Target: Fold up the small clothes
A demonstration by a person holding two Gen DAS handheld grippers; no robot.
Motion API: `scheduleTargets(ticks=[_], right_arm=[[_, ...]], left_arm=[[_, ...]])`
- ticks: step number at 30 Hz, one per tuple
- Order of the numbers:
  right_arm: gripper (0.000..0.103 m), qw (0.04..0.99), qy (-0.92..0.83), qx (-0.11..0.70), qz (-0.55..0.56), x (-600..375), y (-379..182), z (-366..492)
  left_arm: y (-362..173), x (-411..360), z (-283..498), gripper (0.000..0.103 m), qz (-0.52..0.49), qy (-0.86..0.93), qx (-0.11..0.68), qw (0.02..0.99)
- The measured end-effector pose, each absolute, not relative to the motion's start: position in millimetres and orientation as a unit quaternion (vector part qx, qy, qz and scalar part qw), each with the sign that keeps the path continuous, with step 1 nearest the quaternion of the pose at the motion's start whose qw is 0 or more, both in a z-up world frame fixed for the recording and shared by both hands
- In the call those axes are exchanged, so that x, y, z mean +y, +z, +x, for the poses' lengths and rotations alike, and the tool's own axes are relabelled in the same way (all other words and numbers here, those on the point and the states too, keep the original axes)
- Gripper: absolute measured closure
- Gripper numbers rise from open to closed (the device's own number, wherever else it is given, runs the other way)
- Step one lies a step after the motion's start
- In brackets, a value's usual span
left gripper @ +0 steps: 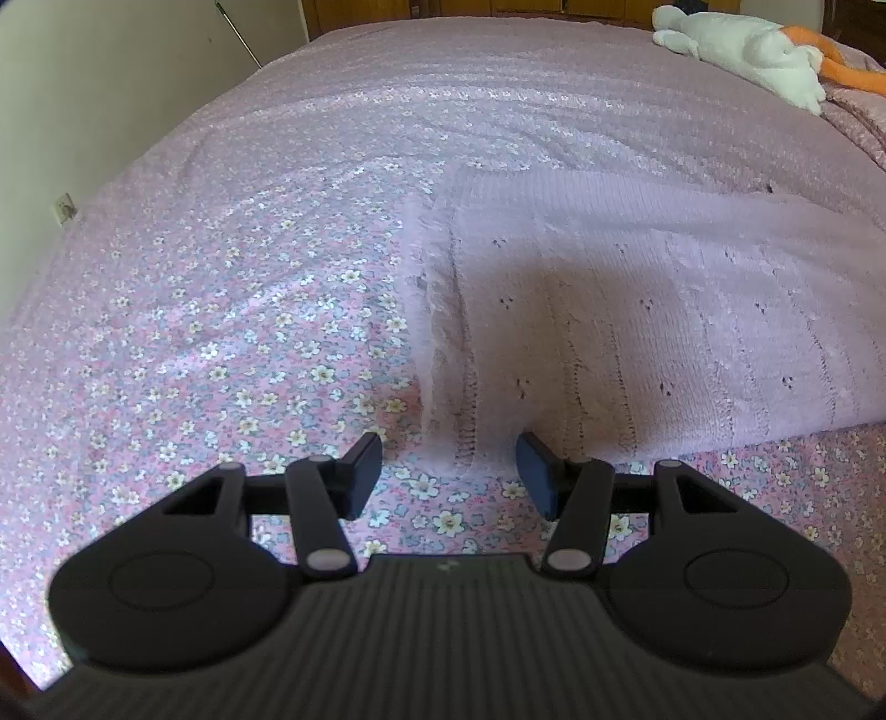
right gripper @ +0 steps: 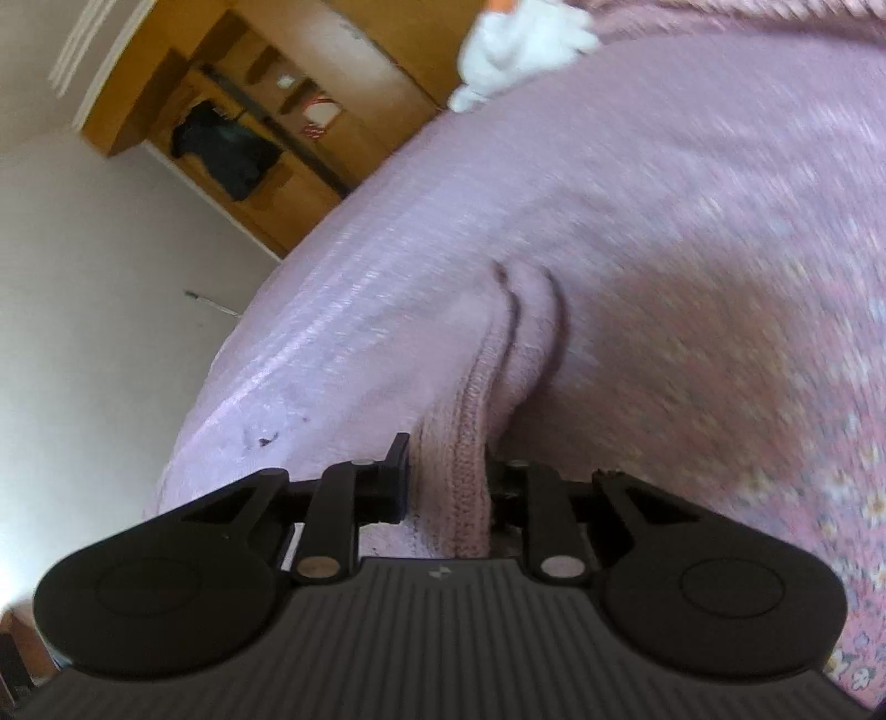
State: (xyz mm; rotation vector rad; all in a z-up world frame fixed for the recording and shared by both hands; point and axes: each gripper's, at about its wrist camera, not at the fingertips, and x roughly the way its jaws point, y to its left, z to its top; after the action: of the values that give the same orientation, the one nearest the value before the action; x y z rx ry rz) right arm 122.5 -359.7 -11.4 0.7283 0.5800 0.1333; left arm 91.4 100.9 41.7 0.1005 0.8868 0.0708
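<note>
Floral bedspread (left gripper: 232,310) covers the bed, pink with small white flowers. A white plush toy (left gripper: 742,47) lies at the far right corner, an orange part (left gripper: 847,69) beside it. Wall socket (left gripper: 65,209) on the left. A wooden wardrobe (right gripper: 266,138) stands open, dark clothing (right gripper: 227,149) hanging inside.

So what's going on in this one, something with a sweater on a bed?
A person is folding a pink knit sweater on a bed with a floral bedspread. The right hand-held gripper is shut on a ribbed edge of the sweater and lifts it. The left hand-held gripper is open, its fingers either side of the sweater's near corner, gripping nothing. A white stuffed toy lies at the far side.
</note>
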Motion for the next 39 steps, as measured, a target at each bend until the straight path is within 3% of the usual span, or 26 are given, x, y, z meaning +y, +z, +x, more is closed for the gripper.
scheduleTargets(ticks=[11, 22, 28, 30, 34, 39], right_arm=[[0.082, 0.908, 0.147, 0.250, 0.301, -302, 48, 140], [0.083, 0.897, 0.286, 0.254, 0.219, -170, 100, 163], [0.086, 0.875, 0.341, 0.309, 0.150, -80, 80, 186], [0.092, 0.863, 0.352, 0.333, 0.139, -57, 60, 191], [0.092, 0.851, 0.351, 0.367, 0.134, -33, 26, 185], [0.090, 0.851, 0.334, 0.367, 0.173, -43, 27, 162]], left_arm=[[53, 112, 92, 0.047, 0.063, 0.040, 0.413, 0.908], [75, 150, 90, 0.047, 0.061, 0.065, 0.389, 0.917], [80, 168, 89, 0.047, 0.052, 0.073, 0.384, 0.919], [80, 173, 88, 0.047, 0.051, 0.075, 0.384, 0.919], [79, 179, 87, 0.047, 0.051, 0.071, 0.382, 0.920], [82, 180, 87, 0.047, 0.055, 0.060, 0.377, 0.923]])
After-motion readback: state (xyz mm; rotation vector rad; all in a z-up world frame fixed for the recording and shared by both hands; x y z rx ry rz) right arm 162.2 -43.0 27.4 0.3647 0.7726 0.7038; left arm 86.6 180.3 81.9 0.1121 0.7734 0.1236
